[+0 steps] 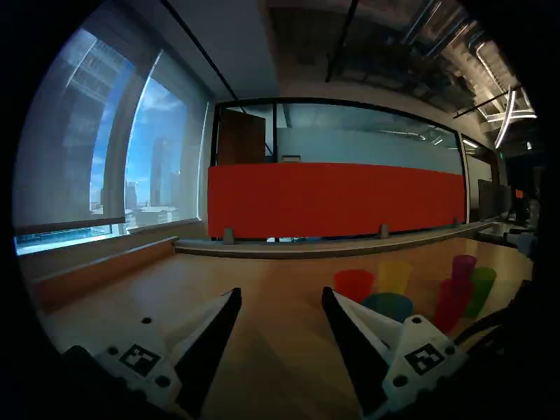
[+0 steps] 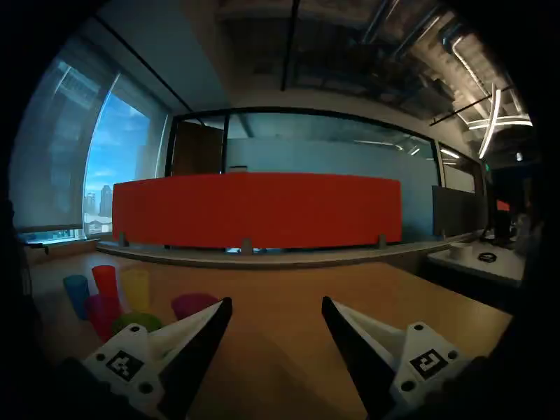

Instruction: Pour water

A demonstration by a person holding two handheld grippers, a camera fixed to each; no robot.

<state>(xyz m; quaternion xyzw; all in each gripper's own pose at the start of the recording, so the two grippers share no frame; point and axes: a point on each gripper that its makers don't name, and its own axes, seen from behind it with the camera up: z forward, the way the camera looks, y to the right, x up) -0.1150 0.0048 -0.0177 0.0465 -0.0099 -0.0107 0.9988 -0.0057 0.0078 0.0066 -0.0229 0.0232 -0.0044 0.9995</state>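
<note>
Left gripper view: left tool [image 1: 281,291] spread over a wooden desk [image 1: 280,357], red partition [image 1: 336,199] behind; right tool [image 2: 276,301] likewise spread.

the table [image 1: 280,353] is warm tan wood with a faint grain. the divider panel [image 1: 336,199] behind it is flat orange-red. six plastic cups show as see-through tints: a red cup [image 1: 353,283], a yellow cup [image 1: 394,275], a teal-blue cup [image 1: 387,306], a purple cup [image 1: 463,266], a green cup [image 1: 483,285] and a pink-red cup [image 1: 450,306], though the dim light may shift these hues. the left gripper [image 1: 281,292] is white with black inner faces and carries markers [image 1: 138,359] in a black-and-white square pattern; the right gripper [image 2: 276,302] has the same white, black and patterned colouring. the window [image 1: 157,161] shows bright blue sky with white cloud.
</note>
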